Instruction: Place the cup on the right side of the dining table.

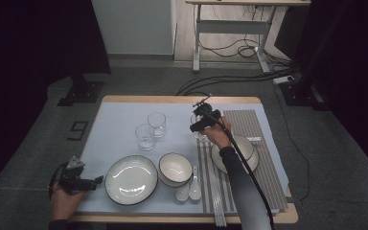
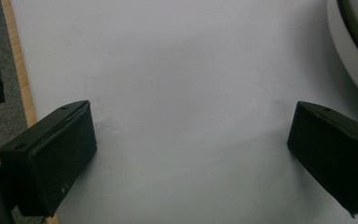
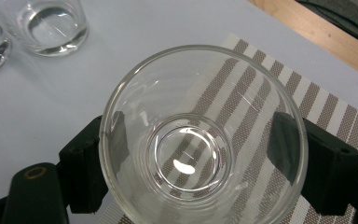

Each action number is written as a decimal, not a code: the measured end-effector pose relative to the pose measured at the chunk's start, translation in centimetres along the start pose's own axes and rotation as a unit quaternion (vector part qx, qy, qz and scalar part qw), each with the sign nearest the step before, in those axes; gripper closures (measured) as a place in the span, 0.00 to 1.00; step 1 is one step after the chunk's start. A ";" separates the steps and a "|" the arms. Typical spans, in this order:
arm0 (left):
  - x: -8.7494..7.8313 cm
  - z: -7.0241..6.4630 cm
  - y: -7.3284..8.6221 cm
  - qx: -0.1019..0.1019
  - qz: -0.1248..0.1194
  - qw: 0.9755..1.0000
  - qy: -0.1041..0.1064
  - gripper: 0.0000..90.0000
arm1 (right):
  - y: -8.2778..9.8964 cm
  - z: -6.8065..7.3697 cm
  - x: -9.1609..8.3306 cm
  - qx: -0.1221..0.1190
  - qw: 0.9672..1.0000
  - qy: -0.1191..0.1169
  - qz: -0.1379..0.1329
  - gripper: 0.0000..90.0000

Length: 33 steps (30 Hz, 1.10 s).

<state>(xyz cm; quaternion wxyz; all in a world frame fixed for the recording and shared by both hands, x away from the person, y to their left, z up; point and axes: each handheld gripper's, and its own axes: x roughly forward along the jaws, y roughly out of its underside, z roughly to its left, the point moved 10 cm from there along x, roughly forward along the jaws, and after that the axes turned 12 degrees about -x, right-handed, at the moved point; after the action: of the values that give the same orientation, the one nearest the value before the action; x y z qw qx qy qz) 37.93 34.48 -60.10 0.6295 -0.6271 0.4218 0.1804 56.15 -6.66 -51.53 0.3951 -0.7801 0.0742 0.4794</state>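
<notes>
A clear drinking glass (image 3: 193, 161) stands between the jaws of my right gripper (image 3: 191, 140), and both pads press on its sides. It is over the left edge of the striped placemat (image 3: 326, 107). In the high view this right gripper (image 1: 197, 127) is at the far middle of the table, with the glass (image 1: 199, 133) under it. My left gripper (image 1: 98, 182) rests at the front left corner, left of a white plate (image 1: 131, 179). Its jaws stand wide apart over the bare blue mat (image 2: 177, 70); the left gripper (image 2: 191, 135) has nothing between them.
Two more glasses (image 1: 156, 123) (image 1: 144, 136) stand on the blue mat (image 1: 120, 115). A dark-rimmed bowl (image 1: 175, 168) and two white spoons (image 1: 189, 189) lie right of the plate. A second dish (image 1: 250, 154) sits on the striped placemat (image 1: 268, 167). The plate's rim (image 2: 349, 42) lies right of the left jaws.
</notes>
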 end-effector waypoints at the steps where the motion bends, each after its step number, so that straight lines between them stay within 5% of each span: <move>1: 0.0 0.0 0.0 0.000 0.000 1.000 0.000 0.01 | 0.2 0.0 0.1 0.006 1.000 -0.001 0.004 0.20; 33: 0.0 0.0 0.0 0.000 0.000 1.000 0.000 0.01 | 1.8 0.2 2.1 0.032 0.998 -0.020 0.043 0.19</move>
<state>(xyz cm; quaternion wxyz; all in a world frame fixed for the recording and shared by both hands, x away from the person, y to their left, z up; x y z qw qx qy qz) 37.93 34.48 -60.10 0.6296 -0.6271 0.4217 0.1804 56.21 -7.25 -54.24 0.4003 -0.7532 0.1149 0.5091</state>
